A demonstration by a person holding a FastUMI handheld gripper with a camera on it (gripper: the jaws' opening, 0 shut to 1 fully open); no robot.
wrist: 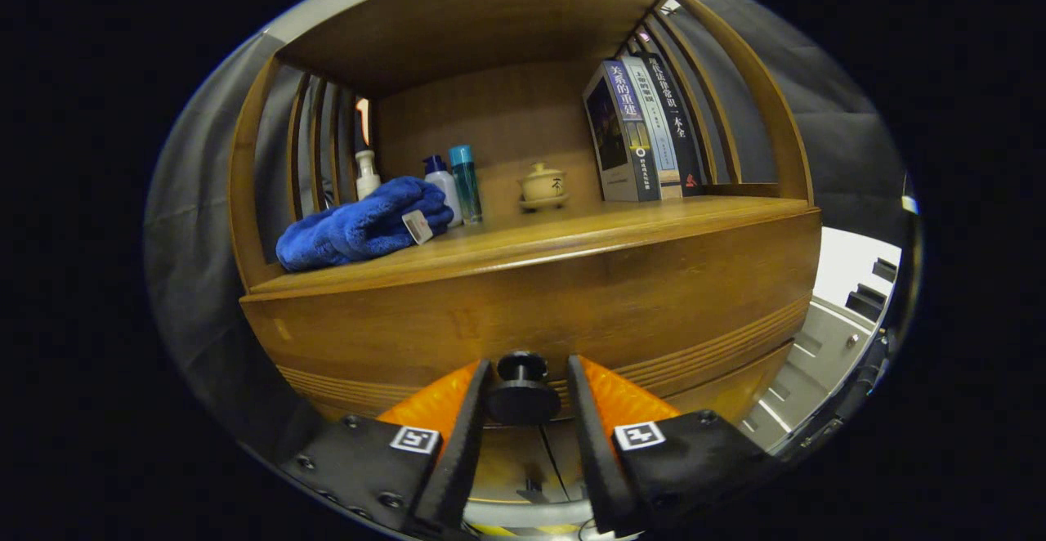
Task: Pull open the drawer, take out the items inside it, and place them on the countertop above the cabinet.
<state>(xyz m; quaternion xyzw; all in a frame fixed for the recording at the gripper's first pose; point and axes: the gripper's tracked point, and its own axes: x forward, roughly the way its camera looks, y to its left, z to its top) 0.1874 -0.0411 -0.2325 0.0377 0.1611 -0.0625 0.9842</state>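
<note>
A wooden cabinet has a drawer front (572, 304) with a round black knob (523, 390) low in its middle. My gripper (528, 368) stands open with the knob between its two fingers. The left finger lies at the knob's rim and a narrow gap shows on the right side. Above the drawer front runs the wooden countertop (621, 226). The drawer's inside is hidden.
On the countertop lie a folded blue towel (359, 226), a white pump bottle (367, 173), a white bottle (442, 181) and a teal bottle (466, 183), a small lidded teacup (543, 185) and three upright books (645, 128). Slatted wooden side walls and a roof enclose this shelf.
</note>
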